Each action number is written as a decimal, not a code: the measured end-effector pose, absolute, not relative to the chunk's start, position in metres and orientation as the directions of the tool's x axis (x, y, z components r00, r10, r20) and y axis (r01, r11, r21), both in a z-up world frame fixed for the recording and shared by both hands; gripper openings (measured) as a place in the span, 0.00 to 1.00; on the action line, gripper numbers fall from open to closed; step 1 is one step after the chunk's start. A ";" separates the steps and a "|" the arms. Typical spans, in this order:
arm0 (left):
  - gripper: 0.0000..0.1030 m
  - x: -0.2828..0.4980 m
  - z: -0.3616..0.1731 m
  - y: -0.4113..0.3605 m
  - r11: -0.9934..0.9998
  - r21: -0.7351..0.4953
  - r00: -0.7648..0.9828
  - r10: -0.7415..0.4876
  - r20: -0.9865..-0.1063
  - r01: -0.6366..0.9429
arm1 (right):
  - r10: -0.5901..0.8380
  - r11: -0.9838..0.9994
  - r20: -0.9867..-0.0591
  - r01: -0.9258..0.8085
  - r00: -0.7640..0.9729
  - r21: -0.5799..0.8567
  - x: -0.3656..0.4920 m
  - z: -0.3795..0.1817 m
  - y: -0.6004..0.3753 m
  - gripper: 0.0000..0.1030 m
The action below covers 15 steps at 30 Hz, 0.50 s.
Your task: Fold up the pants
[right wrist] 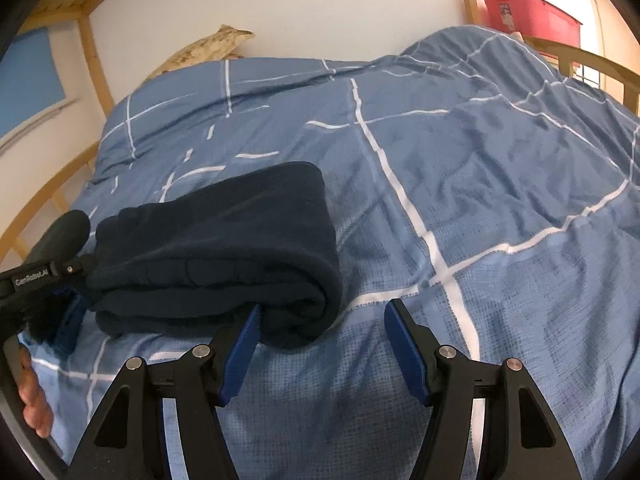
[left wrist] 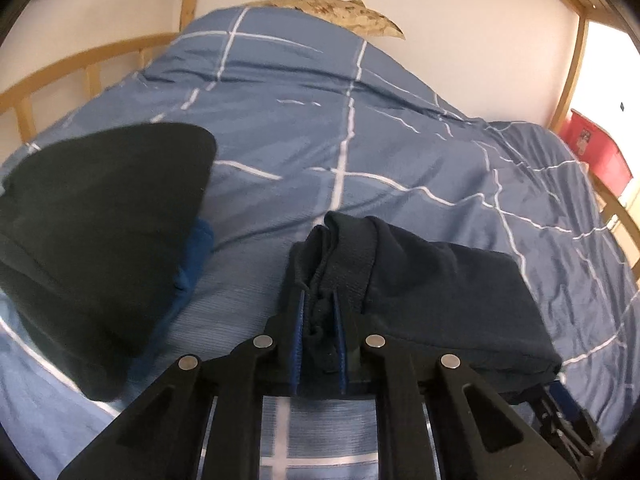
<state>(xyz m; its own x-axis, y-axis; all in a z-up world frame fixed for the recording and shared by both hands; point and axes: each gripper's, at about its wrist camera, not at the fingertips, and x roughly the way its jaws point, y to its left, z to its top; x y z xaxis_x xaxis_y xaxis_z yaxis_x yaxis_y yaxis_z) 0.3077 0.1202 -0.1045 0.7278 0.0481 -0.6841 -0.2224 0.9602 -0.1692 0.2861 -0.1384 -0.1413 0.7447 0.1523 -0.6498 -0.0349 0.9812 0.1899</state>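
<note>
Blue checked duvet (right wrist: 460,168) covers the bunk bed. Folded navy fleece pants (right wrist: 224,256) lie ahead-left of the right gripper (right wrist: 322,316), whose fingers are spread. Left gripper (left wrist: 320,320) pinches their drawstring waistband (left wrist: 348,256). Soft, floppy, light; hold thick folded edges.

A: What covers the bed (right wrist: 460,184)?

B: A blue duvet (left wrist: 360,128) with white grid lines, rumpled, inside a wooden frame (left wrist: 60,72).

A: And lying on the duvet?

B: The folded dark pants (right wrist: 224,248) near its front edge. Left of the pants, a black garment (left wrist: 100,220) lies over something bright blue (left wrist: 196,248). A tan patterned pillow (left wrist: 352,16) sits beyond them by the wall.
</note>
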 end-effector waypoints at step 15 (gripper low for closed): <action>0.15 0.302 -0.116 0.122 0.966 -0.118 0.710 0.082 -0.700 -0.228 | 0.015 0.991 -0.725 0.088 0.689 0.105 0.303 -0.153 -0.153 0.40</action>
